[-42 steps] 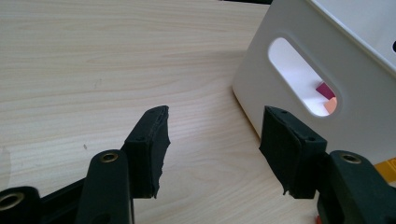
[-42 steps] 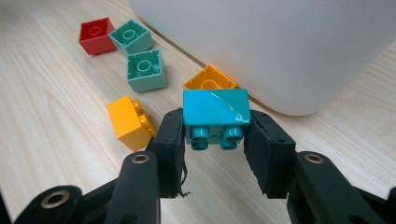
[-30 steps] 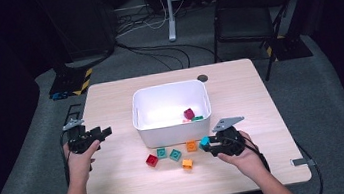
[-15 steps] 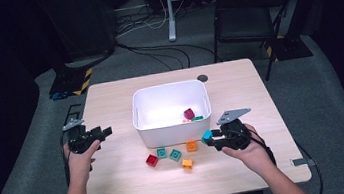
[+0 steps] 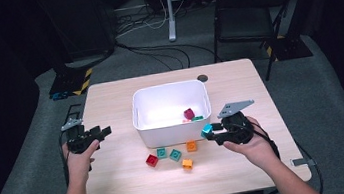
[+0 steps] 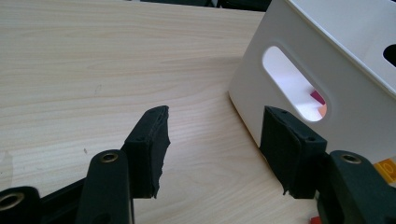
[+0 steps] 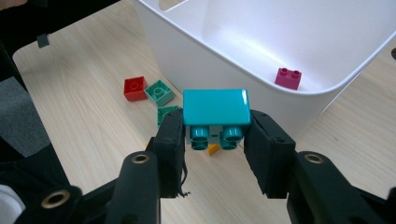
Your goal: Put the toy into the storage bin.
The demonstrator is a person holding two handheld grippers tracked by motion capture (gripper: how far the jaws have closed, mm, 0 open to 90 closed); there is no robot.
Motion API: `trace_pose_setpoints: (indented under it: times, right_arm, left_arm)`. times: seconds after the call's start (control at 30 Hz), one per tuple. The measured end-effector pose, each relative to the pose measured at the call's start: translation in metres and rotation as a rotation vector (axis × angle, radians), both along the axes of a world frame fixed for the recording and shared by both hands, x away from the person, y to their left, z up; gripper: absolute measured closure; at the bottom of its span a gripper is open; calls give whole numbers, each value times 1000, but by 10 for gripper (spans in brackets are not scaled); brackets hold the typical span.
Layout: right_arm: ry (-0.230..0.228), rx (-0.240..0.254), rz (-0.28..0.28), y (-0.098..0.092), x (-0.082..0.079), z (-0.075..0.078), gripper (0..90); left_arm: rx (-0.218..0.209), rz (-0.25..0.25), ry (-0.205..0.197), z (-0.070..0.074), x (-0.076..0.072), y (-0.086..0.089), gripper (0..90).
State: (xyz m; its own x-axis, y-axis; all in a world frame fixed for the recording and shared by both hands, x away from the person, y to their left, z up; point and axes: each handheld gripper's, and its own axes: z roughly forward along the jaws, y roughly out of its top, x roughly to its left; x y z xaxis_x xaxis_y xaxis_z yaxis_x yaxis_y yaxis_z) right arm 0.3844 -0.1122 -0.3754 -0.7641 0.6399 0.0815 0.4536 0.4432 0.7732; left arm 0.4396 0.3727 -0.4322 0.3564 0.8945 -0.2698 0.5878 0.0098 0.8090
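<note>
Right gripper [image 7: 212, 140]: clamped on a teal brick [image 7: 215, 114], centre of frame, beside the white tub [image 7: 196, 56].
Left gripper [image 6: 212, 140]: jaws apart, nothing between them, lower frame over worktop [image 6: 93, 70].

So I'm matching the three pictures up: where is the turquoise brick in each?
High view: turquoise brick right of centre, in the right gripper, near the white bin.
Left gripper view: not in it.
Right gripper view: centre, clamped between the jaws.
Shared landmark: the white bin.
</note>
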Motion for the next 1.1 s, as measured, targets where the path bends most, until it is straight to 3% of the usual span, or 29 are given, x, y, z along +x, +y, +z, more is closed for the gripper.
trace_pose_setpoints:
  times: [0.6,1.1]
  right_arm:
    - [-37,9,14,11,20,38,585]
    - [-38,-4,7,29,49,44,585]
  left_arm:
    - [1,-1,6,0,1,1,415]
    - [-3,3,6,-2,1,1,415]
